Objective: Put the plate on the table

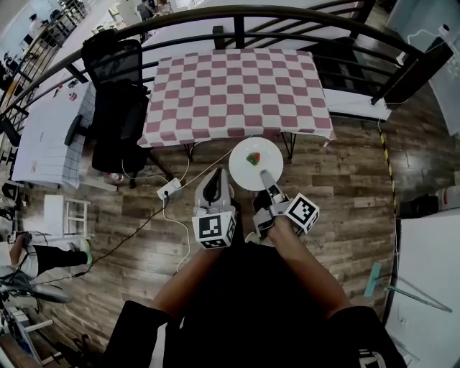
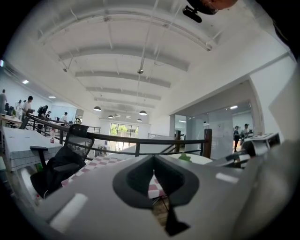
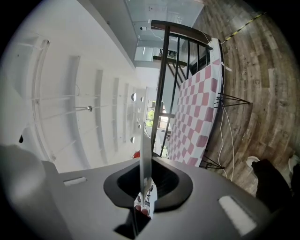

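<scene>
A white plate (image 1: 248,171) with a small red and green piece of food (image 1: 253,158) on it hangs level above the wooden floor, just short of the near edge of the checked table (image 1: 237,90). My right gripper (image 1: 267,177) is shut on the plate's near rim. In the right gripper view the plate (image 3: 146,140) shows edge-on as a thin strip clamped between the jaws of the right gripper (image 3: 143,200). Beside it on the left, my left gripper (image 1: 213,188) is shut and holds nothing; the left gripper (image 2: 153,174) points toward the table (image 2: 101,161).
A black office chair (image 1: 115,100) stands at the table's left end. A curved dark railing (image 1: 287,13) runs behind the table. A power strip with cables (image 1: 169,189) lies on the floor near the table's legs. A white table (image 1: 43,136) is further left.
</scene>
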### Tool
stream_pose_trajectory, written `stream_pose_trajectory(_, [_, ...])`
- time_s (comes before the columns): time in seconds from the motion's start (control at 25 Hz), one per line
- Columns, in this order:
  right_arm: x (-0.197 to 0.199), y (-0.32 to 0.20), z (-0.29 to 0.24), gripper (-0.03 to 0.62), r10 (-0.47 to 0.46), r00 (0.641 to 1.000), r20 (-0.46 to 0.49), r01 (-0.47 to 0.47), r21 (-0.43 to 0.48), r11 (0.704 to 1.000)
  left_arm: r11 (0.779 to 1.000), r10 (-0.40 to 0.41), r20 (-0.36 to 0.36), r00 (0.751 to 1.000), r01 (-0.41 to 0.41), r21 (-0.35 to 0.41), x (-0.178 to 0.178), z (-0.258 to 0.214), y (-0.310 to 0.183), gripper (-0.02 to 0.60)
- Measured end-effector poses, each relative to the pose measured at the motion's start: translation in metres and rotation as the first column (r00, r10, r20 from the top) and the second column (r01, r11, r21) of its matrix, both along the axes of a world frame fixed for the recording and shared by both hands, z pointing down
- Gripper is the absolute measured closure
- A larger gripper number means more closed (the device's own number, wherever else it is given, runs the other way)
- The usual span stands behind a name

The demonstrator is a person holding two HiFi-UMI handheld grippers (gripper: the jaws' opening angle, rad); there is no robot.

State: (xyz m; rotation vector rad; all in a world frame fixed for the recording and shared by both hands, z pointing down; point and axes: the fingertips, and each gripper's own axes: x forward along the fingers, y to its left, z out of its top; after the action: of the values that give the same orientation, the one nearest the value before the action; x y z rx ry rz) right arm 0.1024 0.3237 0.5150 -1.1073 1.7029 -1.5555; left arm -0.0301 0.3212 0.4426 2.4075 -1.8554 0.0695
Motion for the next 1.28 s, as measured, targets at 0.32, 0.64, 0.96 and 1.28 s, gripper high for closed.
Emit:
stream_pose_trajectory(0.32, [0.018, -0.032, 0.010, 0.573, 0.054, 0.999, 0.005, -0.054, -0.033, 0.998, 0.999, 0.047, -0.017, 0.999, -0.047, -0.019, 0.029, 0.010, -0.035, 0.574])
stream_pose_trajectory(0.64, [0.010, -0.091, 0.014, 0.574, 0.043, 0.999, 0.024, -0.042, -0.025, 0.999, 0.998, 0.052, -0.024, 0.998, -0.052, -0.019, 0.031, 0.012, -0.096, 0.574])
stream_pose_trajectory(0.96, [0.000, -0.167, 0.008, 0.574, 0.044, 0.999, 0.001, -0.043, -0.046, 0.998, 0.998, 0.058, -0.017, 0.998, -0.058, -0.010, 0.022, 0.000, -0.172, 0.574])
stream_pose_trajectory(1.28, [-0.018, -0.240, -0.003, 0.572, 0.072, 0.997, 0.037, -0.069, -0.059, 0.996, 0.997, 0.081, -0.039, 0.996, -0.082, -0.004, 0.005, -0.010, -0.242, 0.574])
